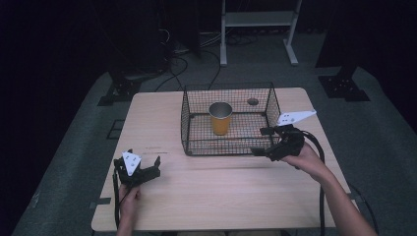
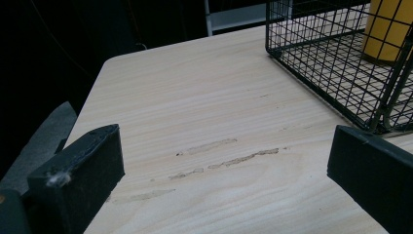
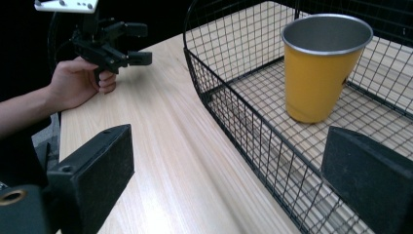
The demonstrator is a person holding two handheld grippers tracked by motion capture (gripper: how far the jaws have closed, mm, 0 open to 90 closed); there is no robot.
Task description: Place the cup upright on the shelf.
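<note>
Both claws gape, holding nothing. The right claw (image 1: 265,142) hangs at the wire basket's (image 1: 186,118) near right corner; best lift it over the rim before reaching the upright yellow cup (image 1: 220,118) standing inside. The left claw (image 1: 139,169) rests apart on the pale wooden tabletop (image 1: 216,196). Beyond, dark floor and cables.

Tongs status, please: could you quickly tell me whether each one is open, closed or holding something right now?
Left tongs: open, holding nothing, over the table.
Right tongs: open, holding nothing, beside the wire basket.
</note>
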